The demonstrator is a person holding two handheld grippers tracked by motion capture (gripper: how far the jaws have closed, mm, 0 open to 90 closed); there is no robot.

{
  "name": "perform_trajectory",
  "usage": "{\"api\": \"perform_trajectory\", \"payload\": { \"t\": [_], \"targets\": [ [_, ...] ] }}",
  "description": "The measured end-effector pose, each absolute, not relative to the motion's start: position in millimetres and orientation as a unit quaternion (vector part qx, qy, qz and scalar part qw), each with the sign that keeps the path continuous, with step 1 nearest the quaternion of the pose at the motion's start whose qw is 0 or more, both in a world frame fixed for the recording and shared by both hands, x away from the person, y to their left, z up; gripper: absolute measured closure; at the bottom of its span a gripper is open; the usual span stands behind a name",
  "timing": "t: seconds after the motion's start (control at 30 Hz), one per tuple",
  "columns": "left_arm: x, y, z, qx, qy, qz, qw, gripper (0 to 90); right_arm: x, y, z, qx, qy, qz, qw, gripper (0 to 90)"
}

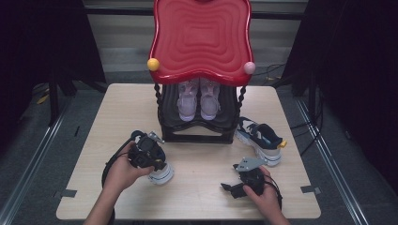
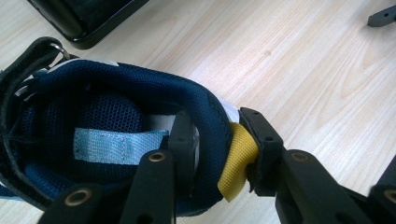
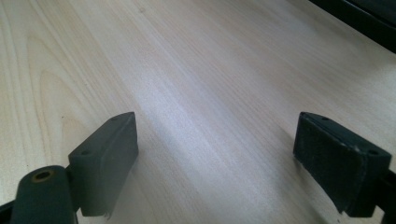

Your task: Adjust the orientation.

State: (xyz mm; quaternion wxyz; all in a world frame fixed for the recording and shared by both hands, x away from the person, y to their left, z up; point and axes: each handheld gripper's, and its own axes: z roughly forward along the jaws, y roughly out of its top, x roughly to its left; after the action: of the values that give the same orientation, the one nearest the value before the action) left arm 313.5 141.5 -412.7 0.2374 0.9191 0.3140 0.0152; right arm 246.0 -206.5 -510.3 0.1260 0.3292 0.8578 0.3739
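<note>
A navy sneaker (image 2: 107, 116) with a white sole (image 1: 162, 174) and a yellow heel tab (image 2: 237, 161) stands on the wooden table (image 1: 202, 192) at the front left. My left gripper (image 2: 215, 135) is shut on its heel collar, one jaw inside the shoe, the other on the tab. In the high view that left gripper (image 1: 146, 154) sits over the shoe. Its mate, a second navy sneaker (image 1: 261, 138), lies to the right of the rack. My right gripper (image 1: 230, 188) is open, low over bare table, jaws wide apart in the right gripper view (image 3: 217, 163).
A black shoe rack (image 1: 197, 126) with a red wavy top (image 1: 202, 37) stands at mid-table. A pair of pale pink sneakers (image 1: 199, 99) rests on its shelf. A yellow knob (image 1: 153, 64) and a pink knob (image 1: 249, 68) stick out at the top's front corners.
</note>
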Motion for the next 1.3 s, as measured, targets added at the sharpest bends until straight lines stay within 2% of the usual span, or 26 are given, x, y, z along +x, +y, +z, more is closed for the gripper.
{"api": "perform_trajectory", "payload": {
  "t": [0.1, 0.2, 0.37, 0.63, 0.83, 1.07, 1.3],
  "targets": [
    [314, 142, -412, 0.922, 0.307, 0.009, 0.235, 65.0, 246, -206, -510, 0.33, 0.858, 0.374, 0.125, 13.5],
    [316, 143, -411, 0.923, 0.306, -0.001, 0.235, 55.8, 246, -206, -510, 0.33, 0.858, 0.374, 0.126, 13.5],
    [321, 140, -409, 0.934, 0.295, -0.008, 0.202, 46.2, 246, -206, -510, 0.329, 0.858, 0.374, 0.126, 13.5],
    [330, 138, -411, 0.938, 0.304, -0.024, 0.163, 37.2, 246, -206, -510, 0.329, 0.858, 0.374, 0.126, 13.5],
    [331, 134, -413, 0.946, 0.292, -0.024, 0.142, 36.5, 246, -206, -510, 0.329, 0.858, 0.374, 0.126, 13.5],
    [333, 127, -414, 0.958, 0.261, -0.022, 0.121, 44.7, 246, -206, -510, 0.329, 0.858, 0.374, 0.126, 13.5],
    [337, 120, -414, 0.958, 0.262, -0.042, 0.104, 49.9, 246, -206, -510, 0.33, 0.858, 0.374, 0.125, 13.5]
  ]
}}
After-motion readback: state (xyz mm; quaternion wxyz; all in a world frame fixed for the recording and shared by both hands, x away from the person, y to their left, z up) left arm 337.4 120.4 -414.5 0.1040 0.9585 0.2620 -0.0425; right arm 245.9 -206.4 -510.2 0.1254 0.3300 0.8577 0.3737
